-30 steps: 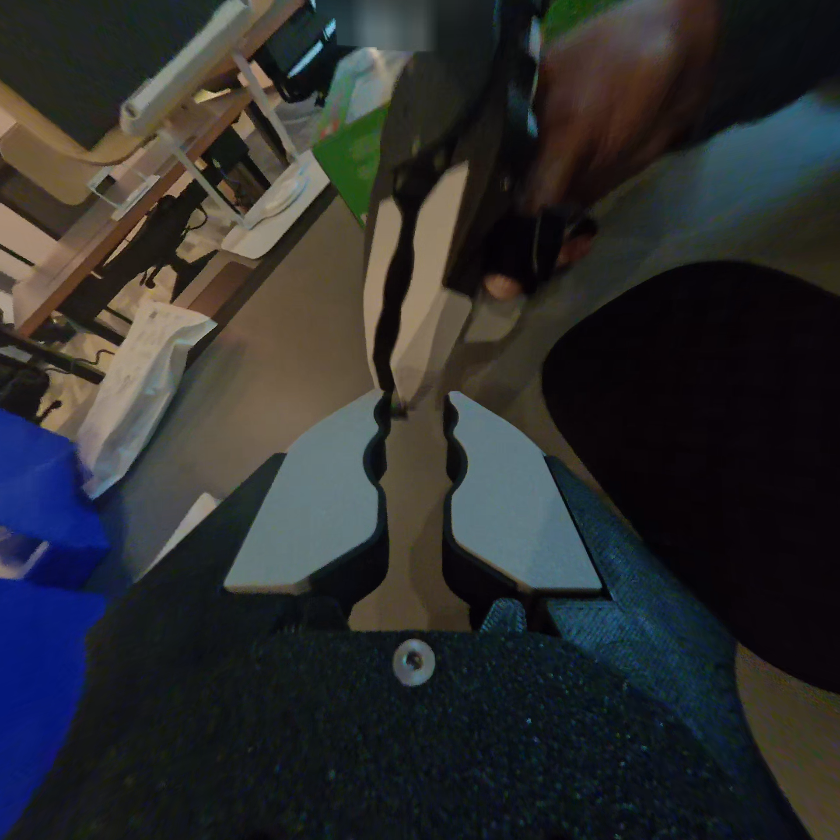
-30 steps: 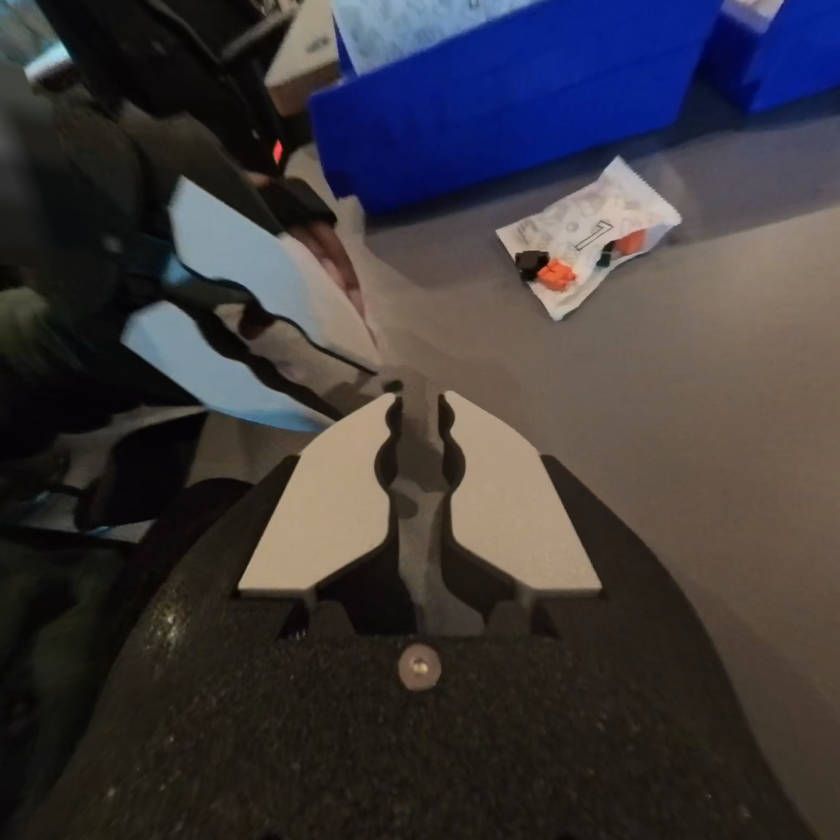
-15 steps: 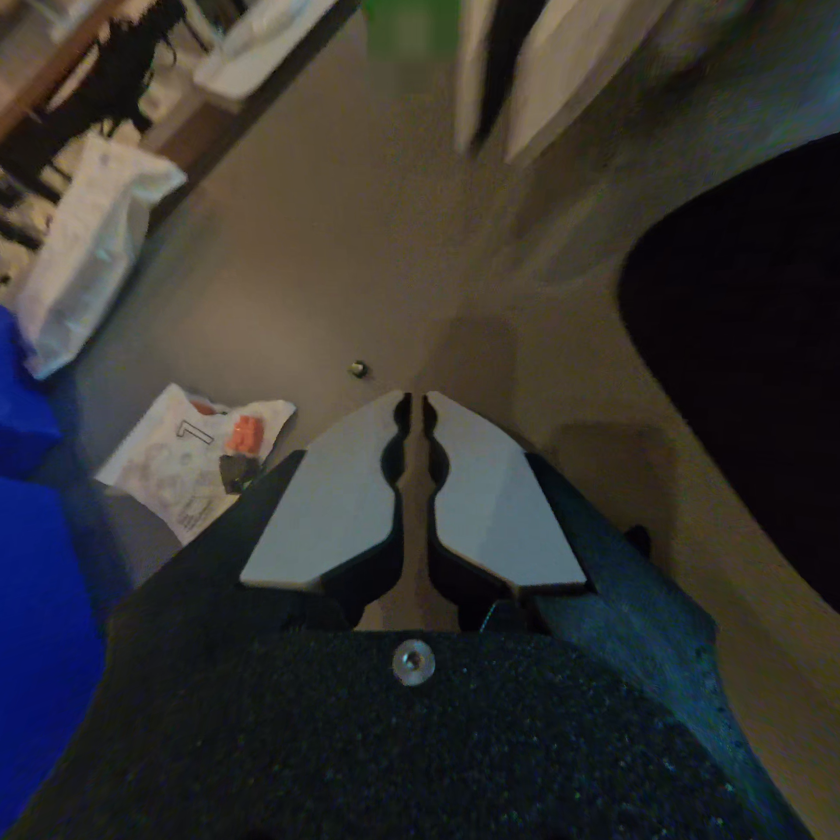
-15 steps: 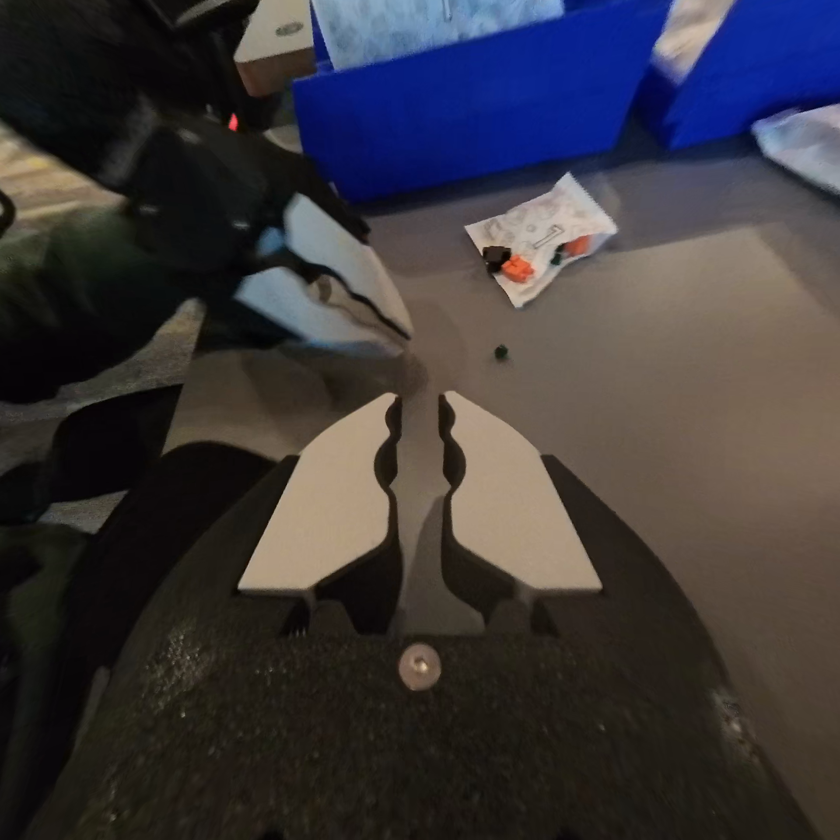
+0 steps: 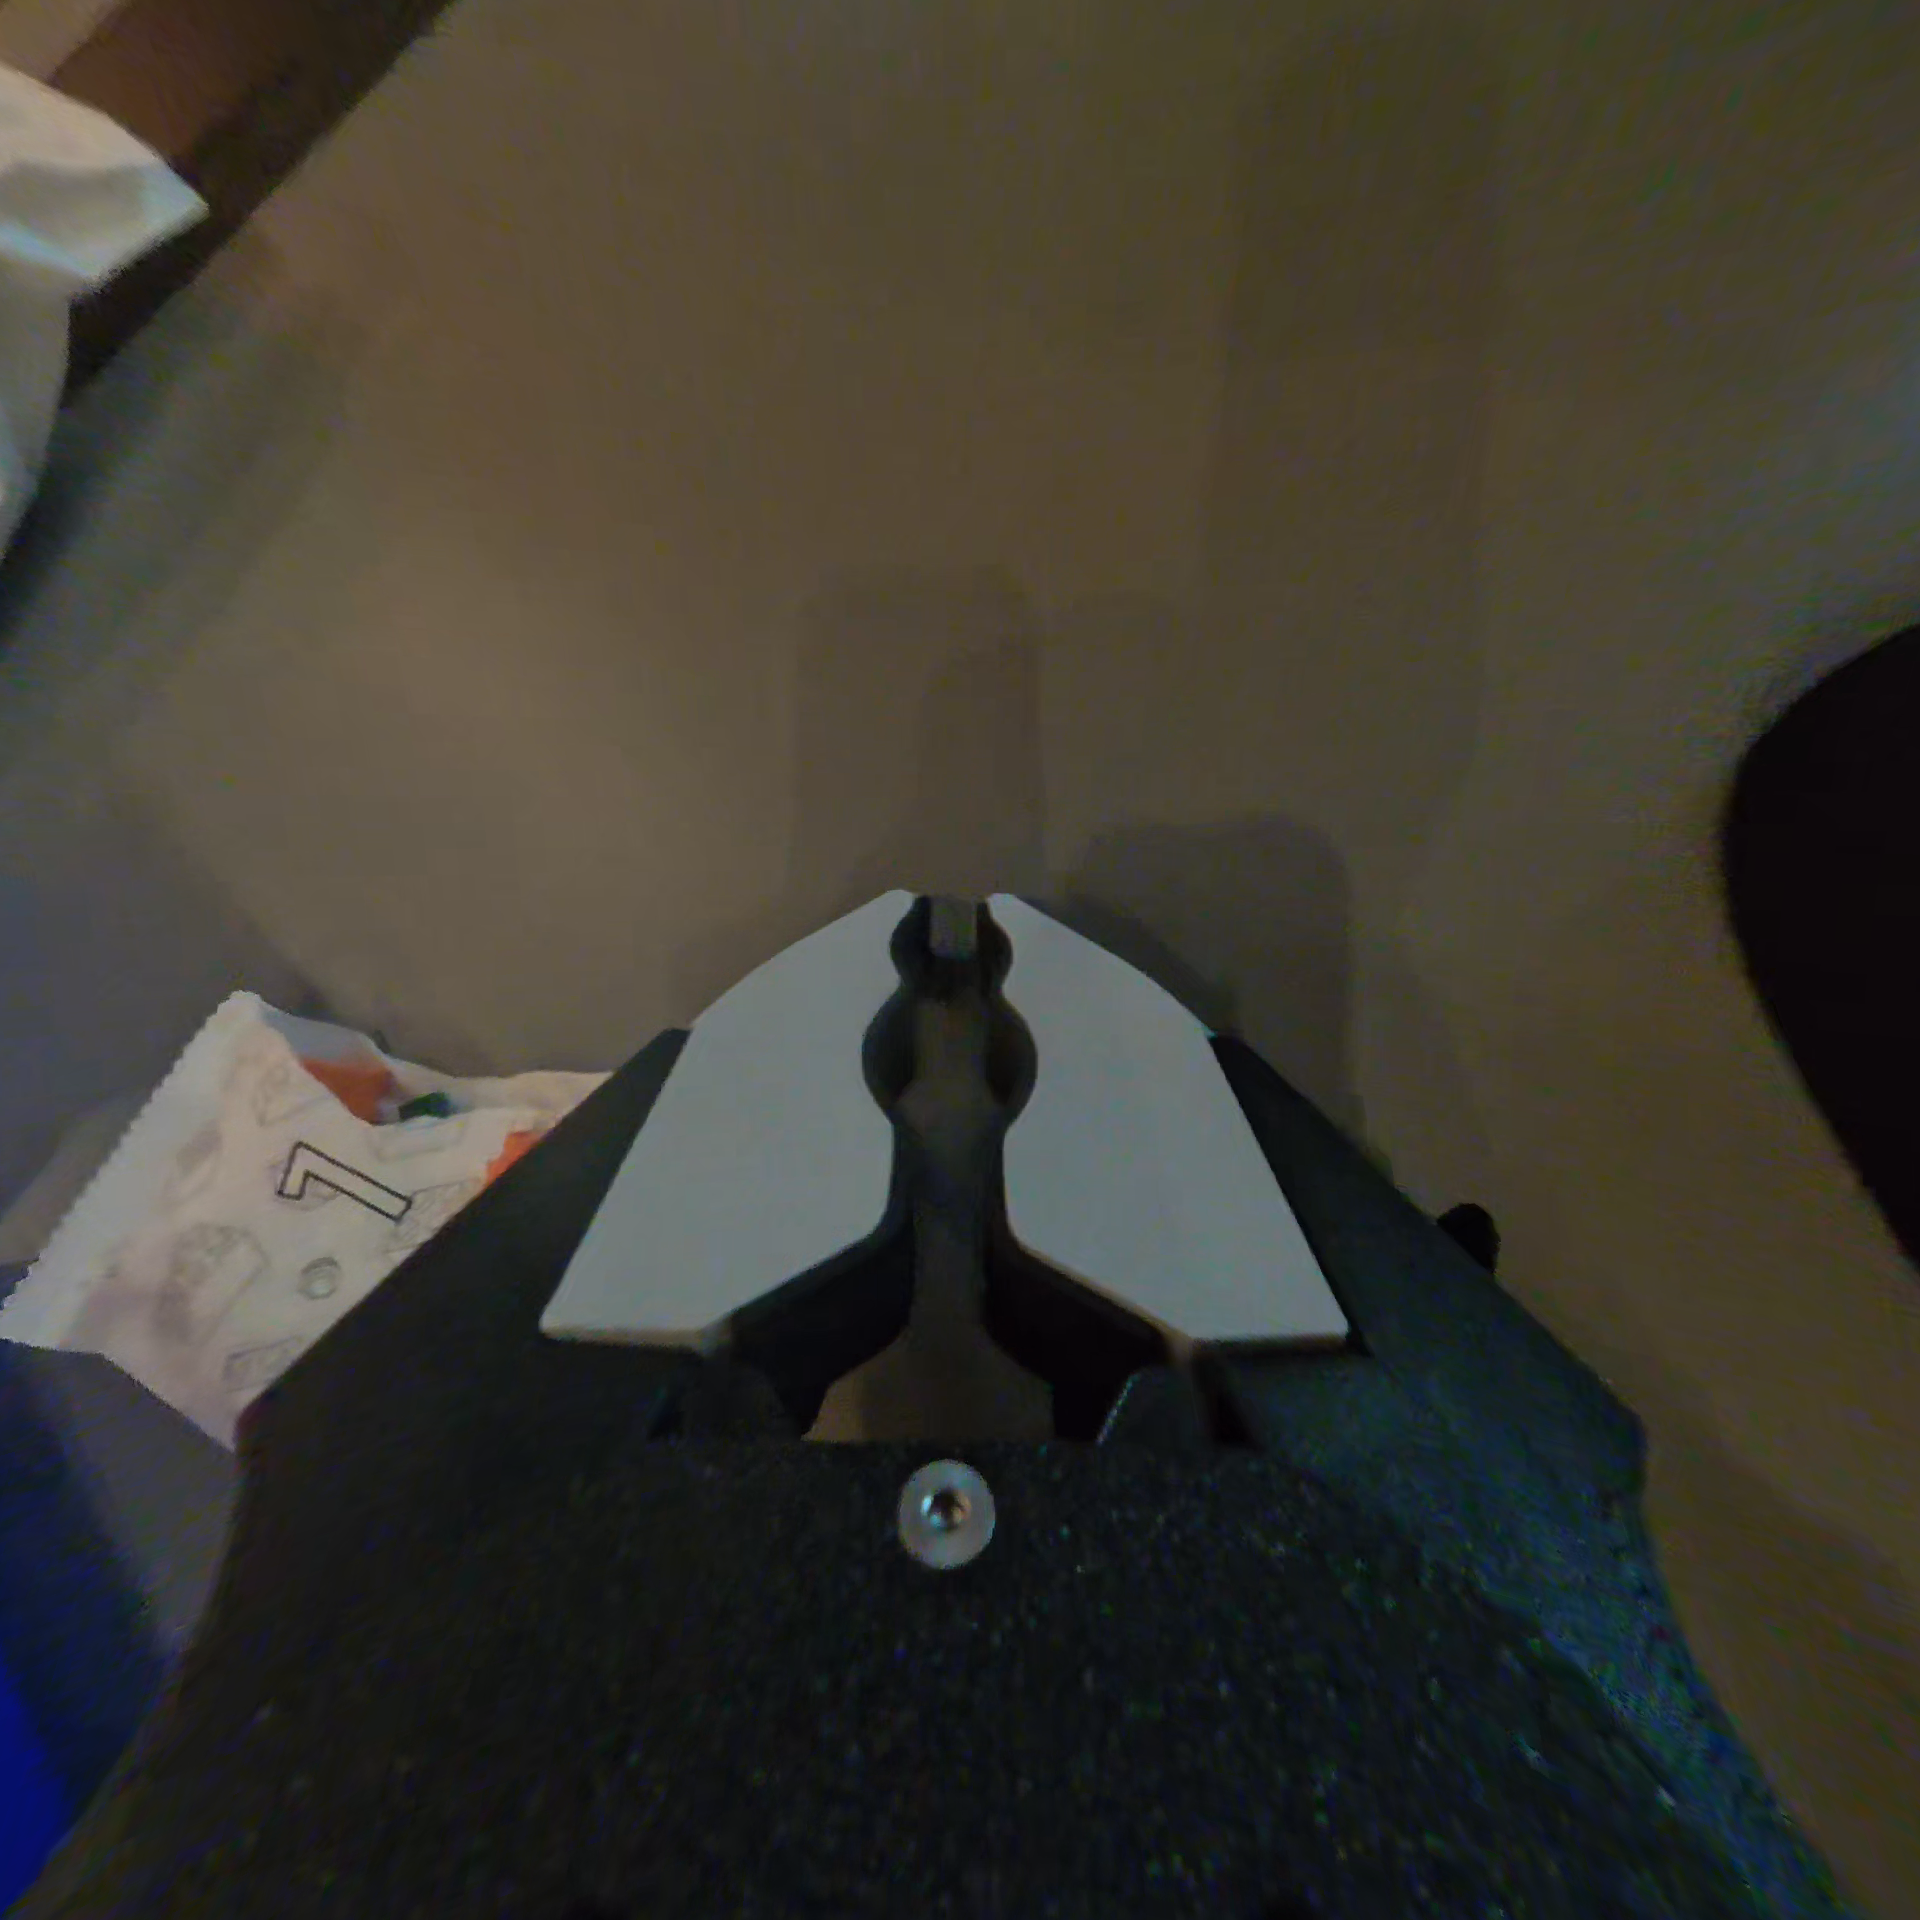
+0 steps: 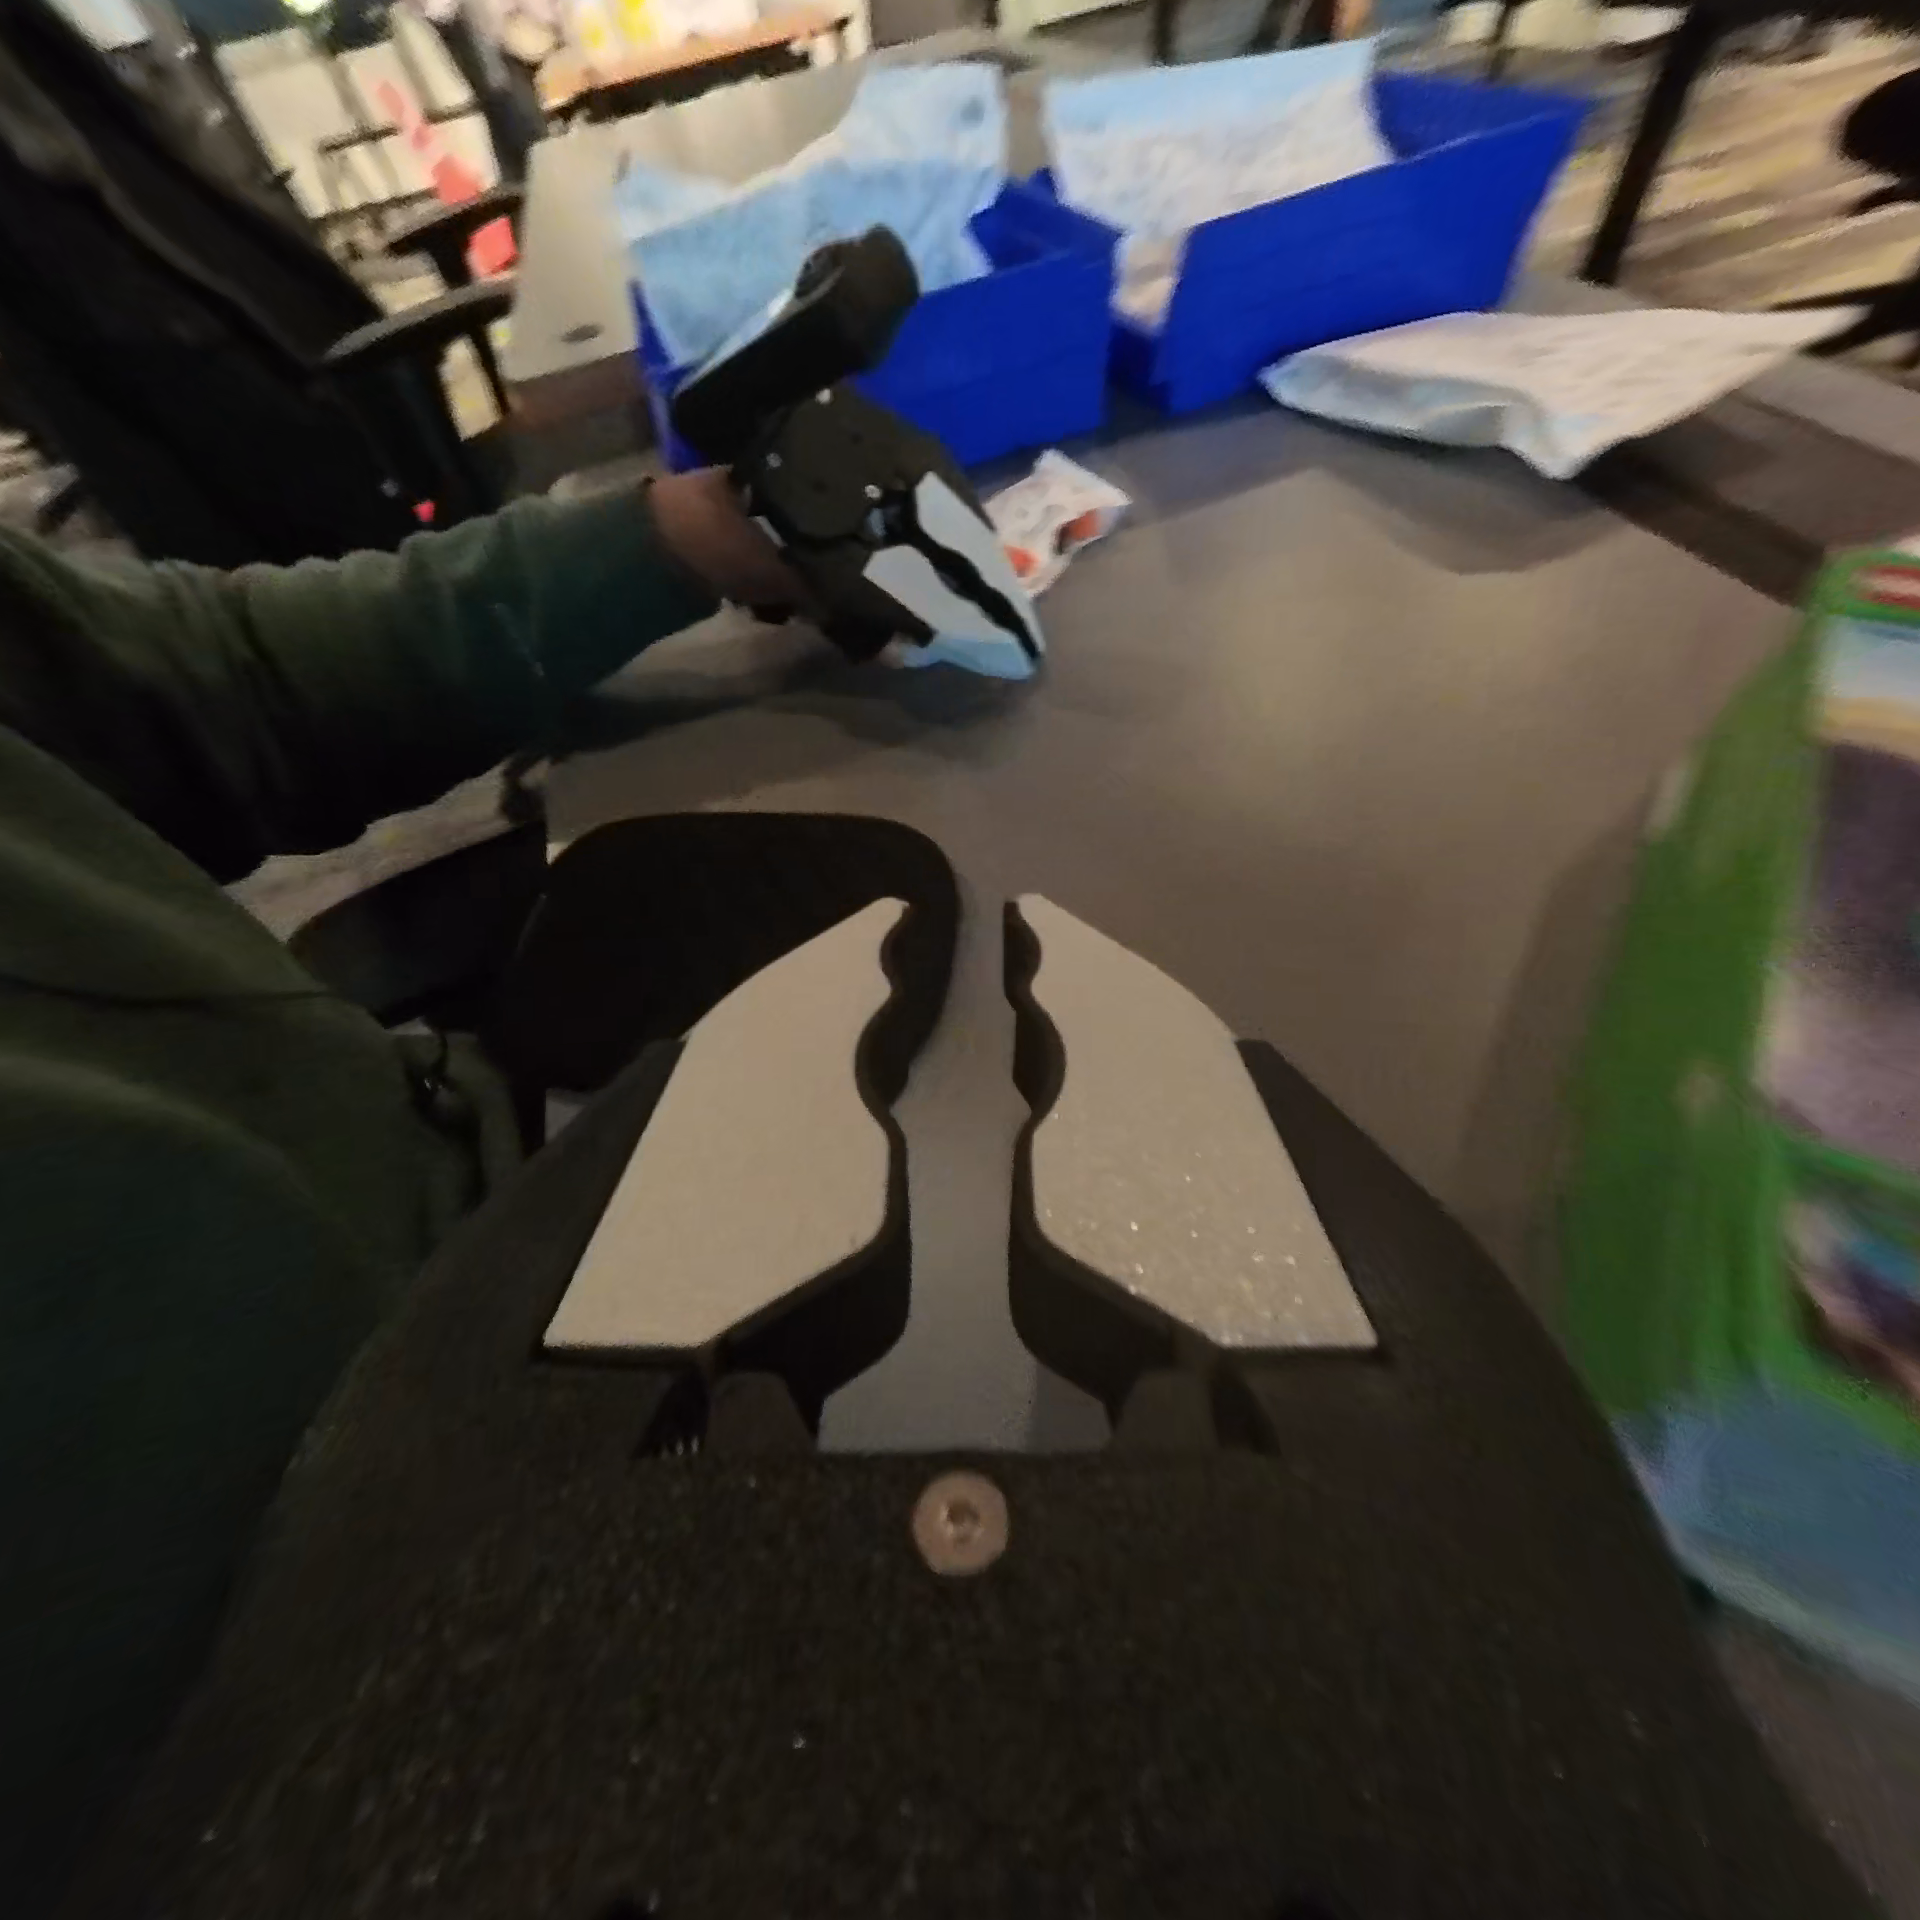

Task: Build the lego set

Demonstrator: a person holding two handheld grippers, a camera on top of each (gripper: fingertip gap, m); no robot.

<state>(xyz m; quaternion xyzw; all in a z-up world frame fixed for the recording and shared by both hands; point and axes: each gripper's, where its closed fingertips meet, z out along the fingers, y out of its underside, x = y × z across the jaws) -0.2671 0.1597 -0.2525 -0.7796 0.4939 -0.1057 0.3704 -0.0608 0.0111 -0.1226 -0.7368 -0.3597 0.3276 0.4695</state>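
On grey table (image 5: 935,468): left tongs (image 5: 951,909) pinch small piece (image 5: 953,928); only right view shows right tongs (image 6: 958,914) parted, empty.

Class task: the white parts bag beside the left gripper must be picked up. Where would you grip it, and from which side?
Grip the white parts bag at its flat serrated edge, probably from the left, away from the lumpy orange pieces. It lies flat on the grey table, so the jaws must slide low.

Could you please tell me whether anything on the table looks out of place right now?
The white parts bag is torn open by the left hand-held gripper; its orange pieces show. Nothing looks spilled or damaged.
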